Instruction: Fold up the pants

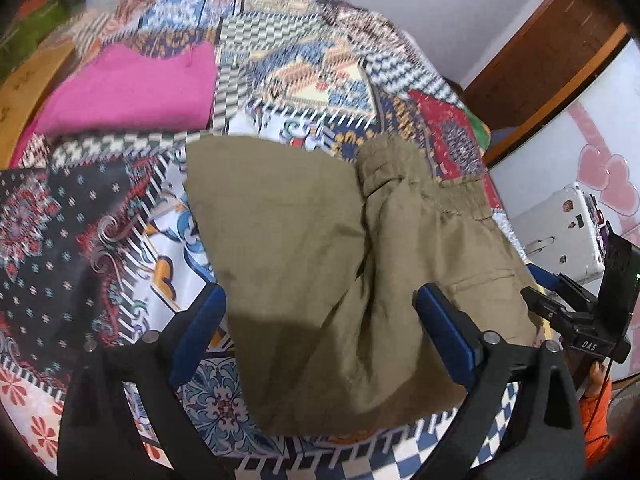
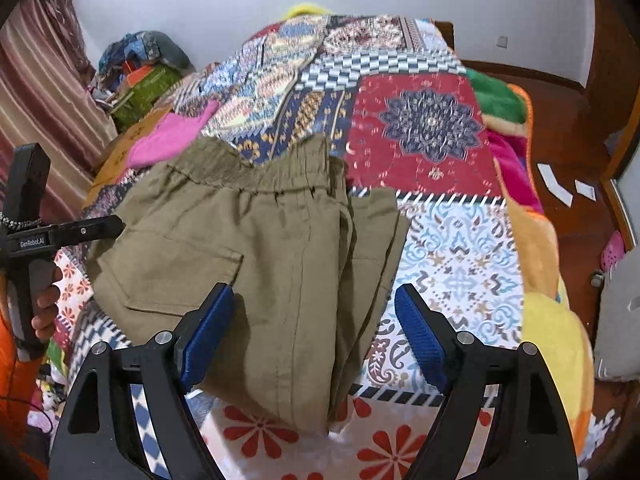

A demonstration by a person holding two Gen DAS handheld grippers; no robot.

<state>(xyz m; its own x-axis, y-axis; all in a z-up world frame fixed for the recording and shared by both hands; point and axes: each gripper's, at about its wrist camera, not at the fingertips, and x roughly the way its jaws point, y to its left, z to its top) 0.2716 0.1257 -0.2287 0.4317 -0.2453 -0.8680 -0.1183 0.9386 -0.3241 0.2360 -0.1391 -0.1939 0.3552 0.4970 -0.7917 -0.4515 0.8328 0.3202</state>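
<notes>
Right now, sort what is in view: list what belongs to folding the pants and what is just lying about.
For the job:
- olive pants, lying folded on the patchwork bedspread
- left tool, open over them
- right tool, open over them

Lying about:
- pink garment
- green blanket
- white papers on the floor
- pink shoe

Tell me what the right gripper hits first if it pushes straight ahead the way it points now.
Most likely the olive pants: the open right gripper frames them, with the patchwork bedspread beneath. Depth is hard to judge in the fisheye view.
</notes>
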